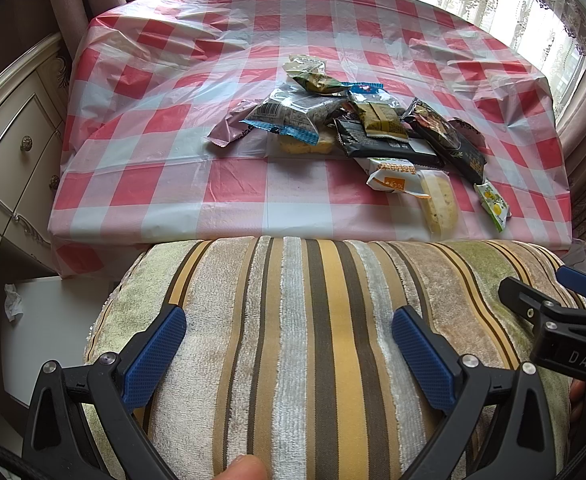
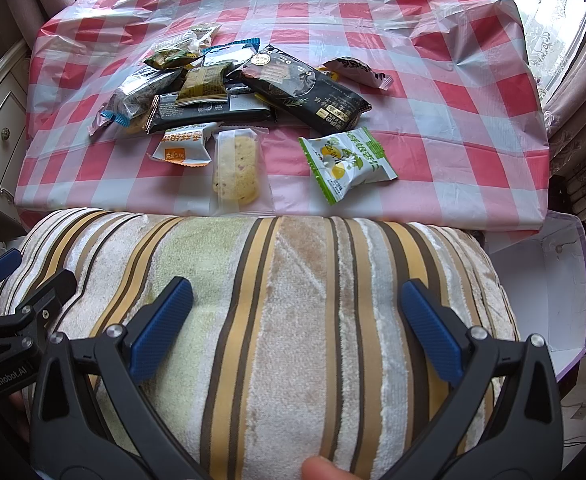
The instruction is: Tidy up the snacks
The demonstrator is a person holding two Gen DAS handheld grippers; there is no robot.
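A pile of wrapped snacks [image 1: 353, 120] lies on the red-and-white checked tablecloth [image 1: 213, 60]. It shows in the right wrist view too [image 2: 229, 84], with a long black pack [image 2: 305, 88], a clear-wrapped biscuit [image 2: 237, 164] and a green-and-white lemon pack [image 2: 347, 164] near the front edge. My left gripper [image 1: 289, 344] is open and empty, held over a striped cushion [image 1: 313, 320], well short of the snacks. My right gripper [image 2: 297, 320] is open and empty over the same cushion [image 2: 293, 280]. Each gripper shows at the side of the other's view.
A white box [image 2: 541, 280] with a lilac rim stands open at the right below the table edge. A cream drawer cabinet [image 1: 9, 152] stands at the left. Curtains and a bright window are behind the table. A crumpled tissue [image 1: 13, 302] lies at the lower left.
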